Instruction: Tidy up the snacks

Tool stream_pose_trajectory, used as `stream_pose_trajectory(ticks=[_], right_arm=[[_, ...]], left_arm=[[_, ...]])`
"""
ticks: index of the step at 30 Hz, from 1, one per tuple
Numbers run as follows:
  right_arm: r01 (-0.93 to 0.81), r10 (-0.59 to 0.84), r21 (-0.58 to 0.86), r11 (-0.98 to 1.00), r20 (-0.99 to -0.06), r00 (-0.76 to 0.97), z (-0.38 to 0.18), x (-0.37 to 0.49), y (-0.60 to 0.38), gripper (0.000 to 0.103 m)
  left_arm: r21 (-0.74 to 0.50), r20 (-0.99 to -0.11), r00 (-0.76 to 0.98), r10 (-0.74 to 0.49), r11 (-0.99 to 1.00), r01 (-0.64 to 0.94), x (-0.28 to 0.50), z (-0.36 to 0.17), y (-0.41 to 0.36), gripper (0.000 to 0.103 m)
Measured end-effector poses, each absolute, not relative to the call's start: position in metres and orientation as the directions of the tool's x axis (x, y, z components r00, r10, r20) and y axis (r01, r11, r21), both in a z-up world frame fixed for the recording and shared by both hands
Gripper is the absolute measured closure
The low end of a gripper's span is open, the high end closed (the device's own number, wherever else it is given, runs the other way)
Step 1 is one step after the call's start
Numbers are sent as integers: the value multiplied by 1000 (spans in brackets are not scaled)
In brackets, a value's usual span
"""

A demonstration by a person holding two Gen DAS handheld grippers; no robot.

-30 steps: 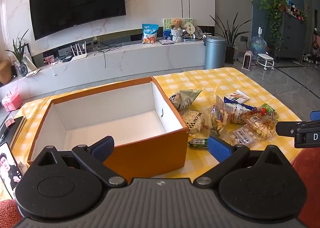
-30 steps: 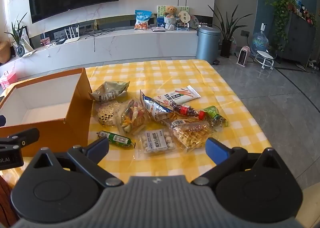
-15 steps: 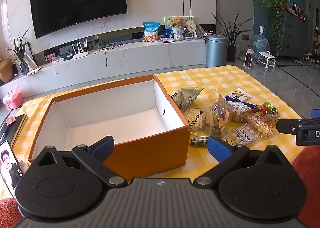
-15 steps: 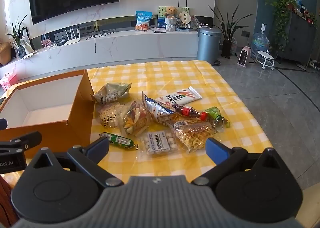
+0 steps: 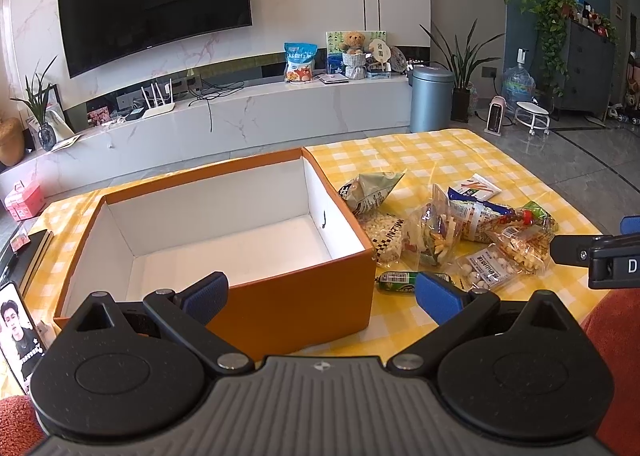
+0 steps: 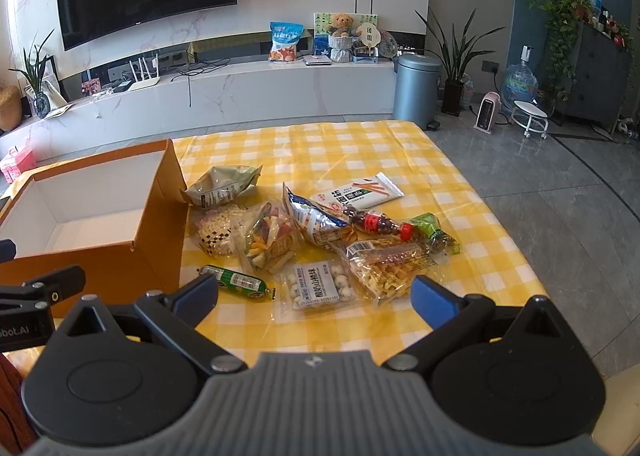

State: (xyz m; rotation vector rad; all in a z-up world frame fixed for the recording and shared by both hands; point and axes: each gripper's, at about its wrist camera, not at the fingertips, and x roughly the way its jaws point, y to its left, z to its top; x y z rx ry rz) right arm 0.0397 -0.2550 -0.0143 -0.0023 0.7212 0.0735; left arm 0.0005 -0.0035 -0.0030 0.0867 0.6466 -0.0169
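An empty orange box [image 5: 296,304] with a white inside stands on the yellow checked tablecloth [image 6: 320,148]; it also shows in the right wrist view [image 6: 156,256]. Right of it lies a pile of snack packets: a green sausage [image 6: 236,282], a clear nut pack [image 6: 320,286], a mixed-cracker bag [image 6: 268,242], a grey-green bag [image 6: 224,190], a blue-white bag [image 6: 316,220] and a small red-capped bottle [image 6: 376,224]. My left gripper [image 5: 320,294] is open and empty near the box's front wall. My right gripper [image 6: 314,296] is open and empty, just short of the nut pack.
A phone [image 5: 18,328] and books [image 5: 34,252] lie at the table's left edge. The table's right edge [image 6: 512,240] drops to a grey floor. A TV wall, a marble bench and a blue bin [image 6: 416,90] stand behind the table.
Both grippers have moved slightly forward toward the table. The box and snacks have not moved. Both stay open and empty.
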Motion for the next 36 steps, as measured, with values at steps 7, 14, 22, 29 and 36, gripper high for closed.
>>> stream_pose_trajectory(ticks=[7,14,22,29,36], right_arm=[[-68,67,24,997,-659,749,-15,39,-255,3],[-64,70,33,997,-655,752,-15,41,-257,3],[-68,77,39,997,-659,748,-16,42,-259,3],[-74,80,38,997,-659,748,-16,41,-258,3],[-76,81,37,996,-659,748,-16,40,-257,3]], left_arm=[[75,-605,796,10,996,44,2,-4,-5,0],[75,-605,796,10,996,44,2,-4,-6,0],[74,-606,796,8,996,47,2,-4,-7,0],[73,-606,795,6,996,48,1,-2,-9,0],[72,-606,796,5,996,49,1,-2,-9,0]])
